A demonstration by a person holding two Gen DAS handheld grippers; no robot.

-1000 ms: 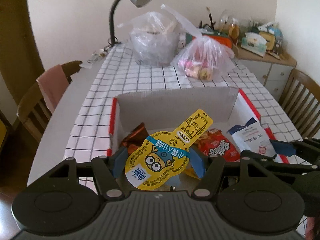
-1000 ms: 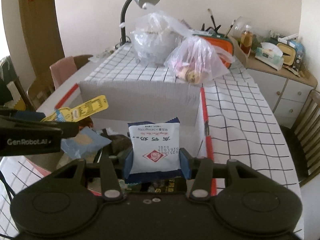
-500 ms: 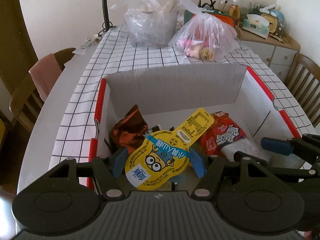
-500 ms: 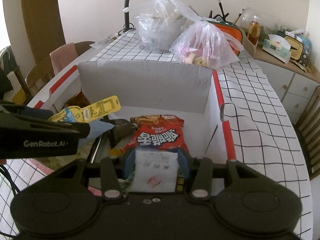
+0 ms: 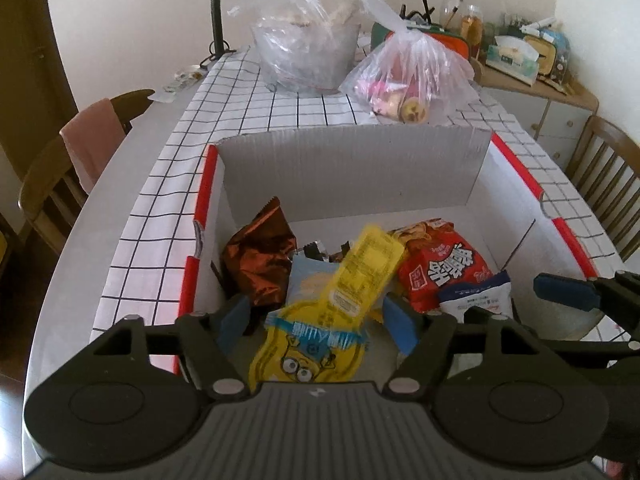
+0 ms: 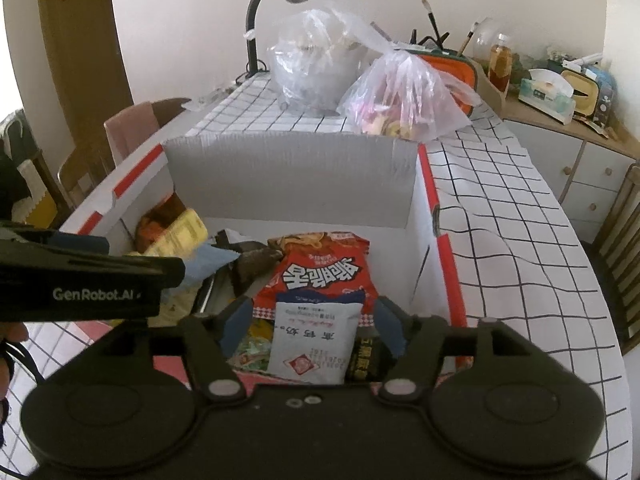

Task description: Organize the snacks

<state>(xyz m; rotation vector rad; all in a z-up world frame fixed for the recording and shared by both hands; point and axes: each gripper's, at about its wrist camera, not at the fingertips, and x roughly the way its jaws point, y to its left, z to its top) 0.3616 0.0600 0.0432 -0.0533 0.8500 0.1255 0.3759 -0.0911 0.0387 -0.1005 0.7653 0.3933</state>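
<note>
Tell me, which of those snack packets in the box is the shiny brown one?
The crinkled foil packet propped against the box's left wall. The others are a red bag, a yellow cartoon packet and a white pouch.

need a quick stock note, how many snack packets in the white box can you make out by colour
Yellow cartoon-face plastic packet: 1
Red crinkly noodle-style packet: 1
White flat pouch with blue edge: 1
Shiny brown foil packet: 1
Pale blue packet: 1
Total clearly told apart: 5; more lie half hidden beneath in the white cardboard box.
</note>
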